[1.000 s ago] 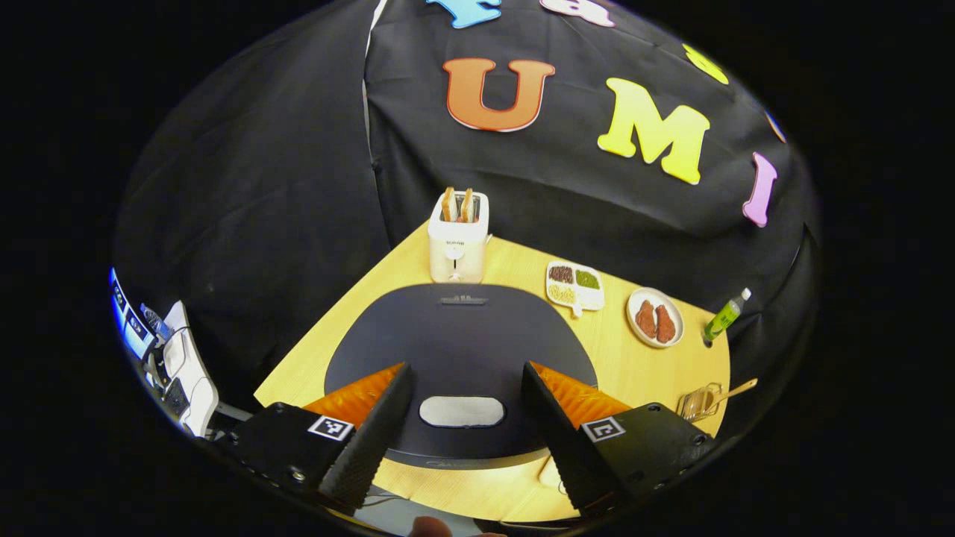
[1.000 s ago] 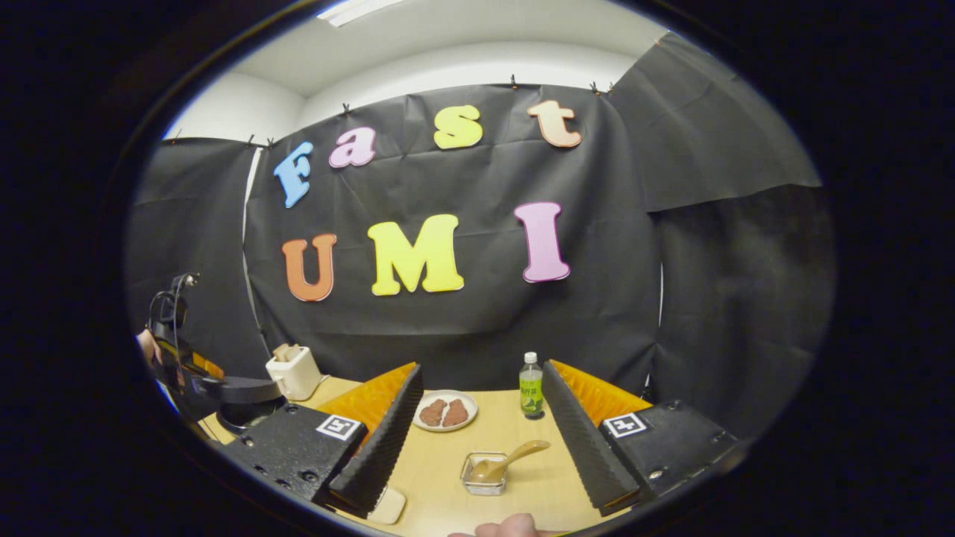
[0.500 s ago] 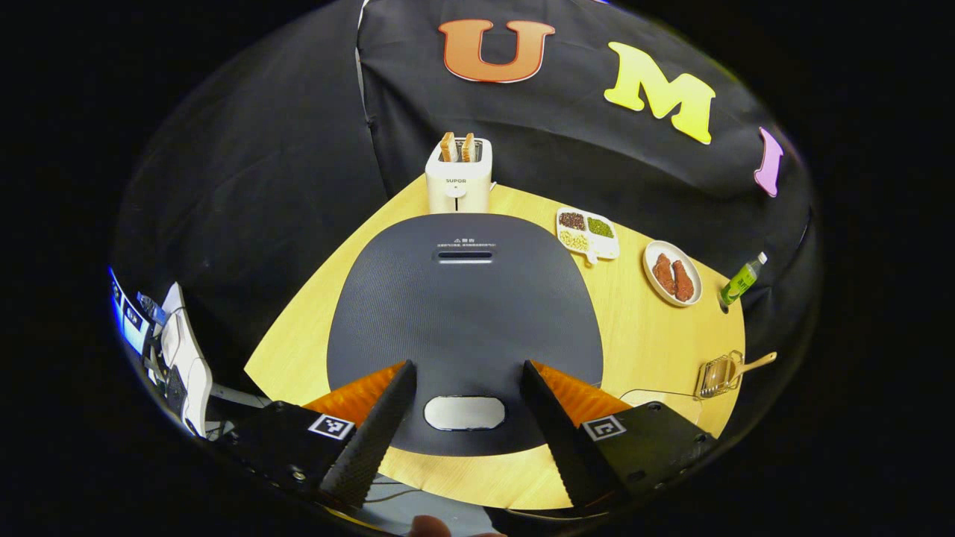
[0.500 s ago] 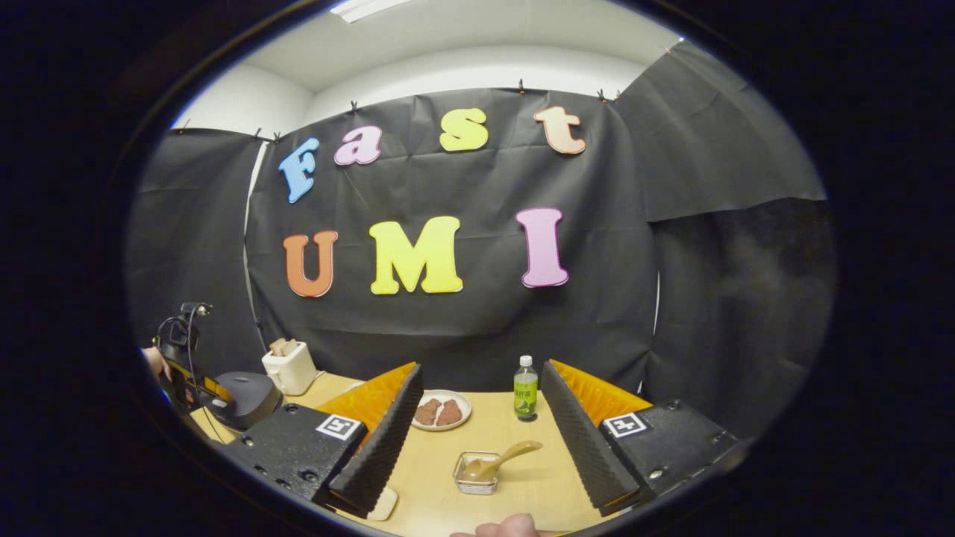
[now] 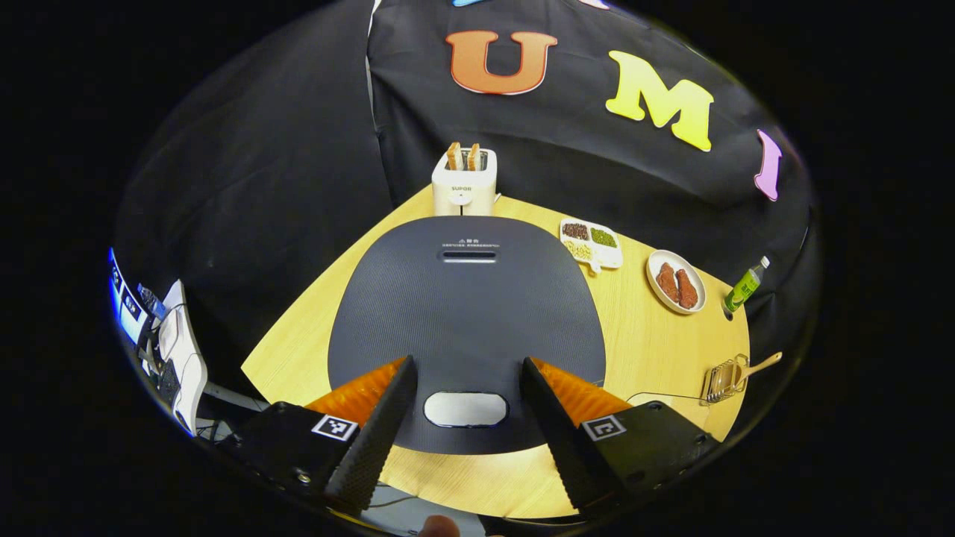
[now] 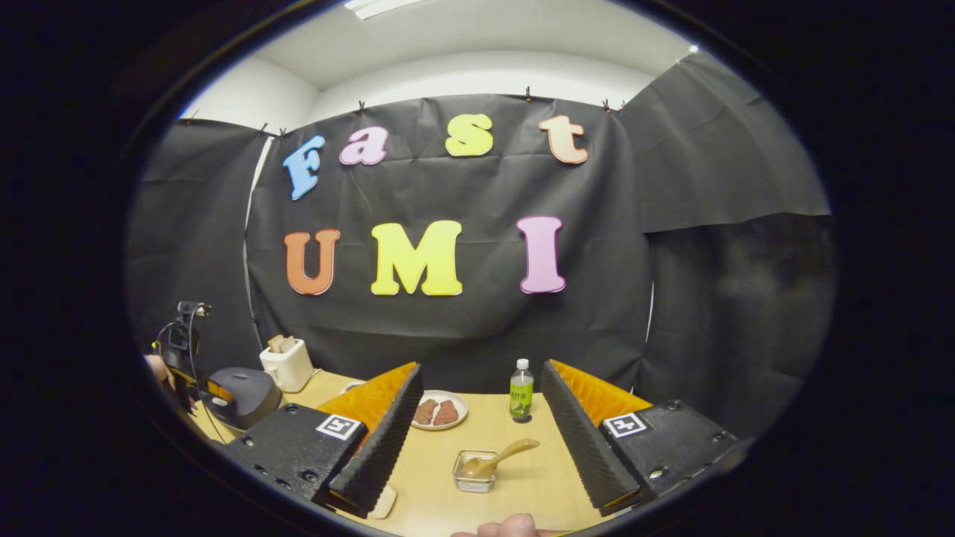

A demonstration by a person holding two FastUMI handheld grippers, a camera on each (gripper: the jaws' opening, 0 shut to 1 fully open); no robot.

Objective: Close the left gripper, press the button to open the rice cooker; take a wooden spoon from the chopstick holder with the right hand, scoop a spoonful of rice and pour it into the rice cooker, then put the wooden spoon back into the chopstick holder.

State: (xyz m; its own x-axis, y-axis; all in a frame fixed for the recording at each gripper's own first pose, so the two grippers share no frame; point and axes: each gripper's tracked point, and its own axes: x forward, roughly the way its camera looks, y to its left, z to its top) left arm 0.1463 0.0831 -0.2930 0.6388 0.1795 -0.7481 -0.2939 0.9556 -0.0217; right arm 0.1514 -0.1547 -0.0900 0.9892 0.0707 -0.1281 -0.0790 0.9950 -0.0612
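The dark grey rice cooker (image 5: 466, 298) lies right below my left gripper (image 5: 466, 363), lid down. My left gripper is open, its fingers to either side of the silvery oval button (image 5: 465, 409) and above it. The clear chopstick holder (image 5: 720, 379) stands at the table's right edge with the wooden spoon (image 5: 761, 365) leaning out of it. In the right gripper view, the holder (image 6: 475, 471) and spoon (image 6: 501, 456) sit on the table ahead of my open right gripper (image 6: 481, 369), apart from its fingers. The cooker (image 6: 239, 395) is at the far left.
Behind the cooker stands a white toaster (image 5: 464, 186) with two slices. A divided dish of grains (image 5: 592, 242), a plate of meat (image 5: 675, 271) and a green bottle (image 5: 746, 285) line the far right of the wooden table (image 5: 649, 343). A small white object (image 6: 382, 503) lies by my right gripper's left finger.
The left gripper has risen over the cooker, so more of the lid shows and the toaster looks farther off. The right gripper view has drifted slightly. Both grippers stayed open.
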